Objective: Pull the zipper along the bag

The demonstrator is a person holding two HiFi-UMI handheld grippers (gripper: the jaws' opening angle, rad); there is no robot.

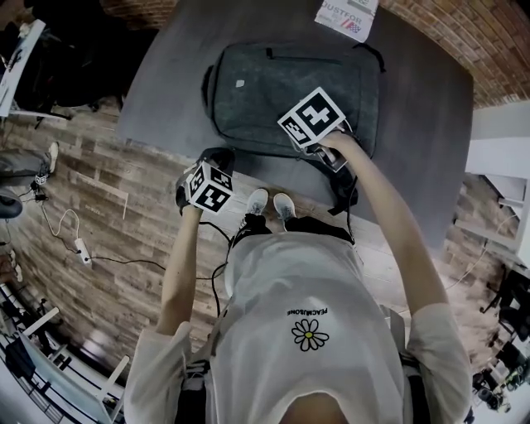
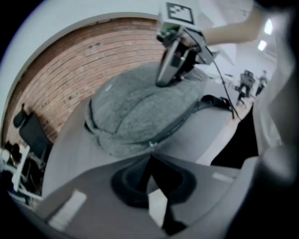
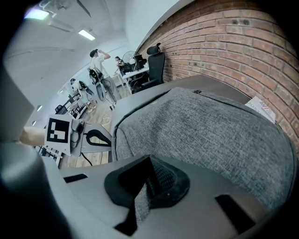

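A grey fabric backpack (image 1: 290,91) lies flat on the dark table (image 1: 414,108). My left gripper (image 1: 219,156) is at the bag's near left corner. In the left gripper view (image 2: 150,154) its jaws are shut, with the small metal zipper pull (image 2: 150,144) pinched at the very tips. The zip line (image 2: 182,123) runs along the bag's edge toward my right gripper (image 2: 166,83). My right gripper (image 1: 334,157) presses on the bag's near edge. Its jaws (image 3: 148,161) are shut on a fold of the grey fabric (image 3: 219,130).
A black strap (image 1: 344,195) hangs off the table's near edge by the person's shoes (image 1: 269,203). A printed card (image 1: 346,15) lies at the far edge of the table. On the wooden floor at the left are a cable and power strip (image 1: 81,248). People and an office chair (image 3: 156,63) stand far behind.
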